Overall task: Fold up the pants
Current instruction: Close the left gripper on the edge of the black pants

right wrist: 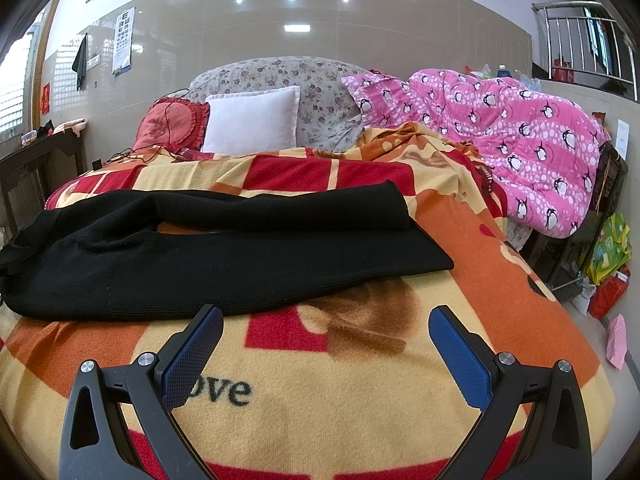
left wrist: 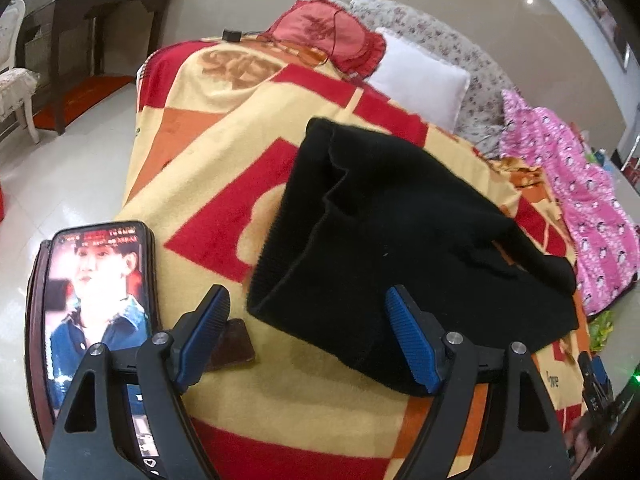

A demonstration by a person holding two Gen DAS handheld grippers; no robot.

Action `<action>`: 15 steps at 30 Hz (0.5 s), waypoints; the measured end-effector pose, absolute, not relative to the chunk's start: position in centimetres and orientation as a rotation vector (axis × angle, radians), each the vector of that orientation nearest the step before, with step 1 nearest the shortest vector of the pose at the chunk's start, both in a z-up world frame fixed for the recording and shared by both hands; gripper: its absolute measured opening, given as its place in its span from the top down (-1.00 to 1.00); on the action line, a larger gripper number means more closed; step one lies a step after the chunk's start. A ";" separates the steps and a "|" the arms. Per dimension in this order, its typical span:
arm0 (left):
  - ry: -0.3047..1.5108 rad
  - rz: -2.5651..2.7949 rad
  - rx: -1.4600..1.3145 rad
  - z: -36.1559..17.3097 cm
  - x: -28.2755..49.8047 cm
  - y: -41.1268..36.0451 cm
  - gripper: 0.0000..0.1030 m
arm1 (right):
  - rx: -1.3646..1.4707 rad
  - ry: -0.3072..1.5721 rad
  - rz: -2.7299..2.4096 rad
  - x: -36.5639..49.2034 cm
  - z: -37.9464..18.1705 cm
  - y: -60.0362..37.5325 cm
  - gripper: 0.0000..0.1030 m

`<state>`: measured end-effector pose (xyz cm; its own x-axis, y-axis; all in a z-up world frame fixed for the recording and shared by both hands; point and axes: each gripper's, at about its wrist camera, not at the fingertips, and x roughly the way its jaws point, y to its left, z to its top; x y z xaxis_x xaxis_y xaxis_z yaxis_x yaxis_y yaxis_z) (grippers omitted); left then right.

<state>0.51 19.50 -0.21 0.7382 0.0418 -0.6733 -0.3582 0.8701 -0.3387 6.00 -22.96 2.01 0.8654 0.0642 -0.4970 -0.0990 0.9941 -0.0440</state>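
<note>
My left tool (left wrist: 308, 300) has its two blue pads spread wide with nothing pressed between them. It hangs over the near edge of the one pair of black pants (left wrist: 384, 240), and its right pad sits over the cloth, though I cannot tell whether it touches. My right tool (right wrist: 326, 320) is spread wide too and holds nothing, poised above bare blanket (right wrist: 320, 420) just near of the pants.

The pants lie flat on the bed, stretched left to right across the red, orange and cream blanket, with the two legs lying side by side. In the right view both leg ends point right, the far one reaching further.

I count one phone (left wrist: 100, 300) with its screen lit, at the bed's left edge beside my left tool, and one small brown piece (left wrist: 234, 346) next to it. At the far end are three pillows: one red (right wrist: 172, 124), one white (right wrist: 252, 120) and one floral (right wrist: 312, 92). One pink penguin quilt (right wrist: 520, 128) is heaped on the right.
</note>
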 end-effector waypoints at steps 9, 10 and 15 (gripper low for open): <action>0.634 0.208 -0.536 -0.2 -0.3 20.6 0.18 | -0.069 0.518 0.085 6.0 2.0 -23.0 -0.99; 0.634 0.215 -0.531 -0.1 -0.3 20.5 0.24 | -0.069 0.518 0.085 6.0 2.0 -23.0 -0.99; 0.640 0.222 -0.557 -0.2 -0.2 20.6 0.30 | -0.069 0.518 0.085 6.0 2.0 -23.0 -0.99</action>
